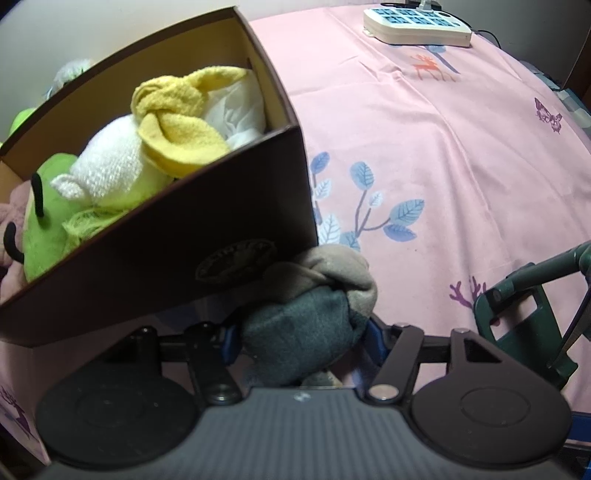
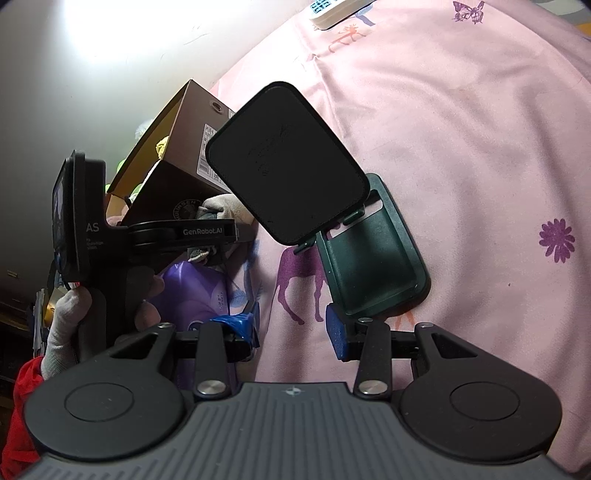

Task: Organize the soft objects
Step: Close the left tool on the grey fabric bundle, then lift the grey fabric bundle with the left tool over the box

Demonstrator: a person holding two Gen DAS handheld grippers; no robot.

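Left gripper (image 1: 301,332) clamped on knotted grey-and-beige cloth bundle (image 1: 314,314), tight against brown cardboard box (image 1: 184,251) corner. Right gripper (image 2: 291,328) released, empty; broad pink printed bedsheet (image 1: 461,166) rightward.

Both views are dim and warm-tinted, with strong fisheye bending and dark vignetted corners. A blown-out glare patch (image 2: 110,33) whitens the wall in the right wrist view. The brown box (image 1: 166,254) front sits in deep shadow; near parts look soft.
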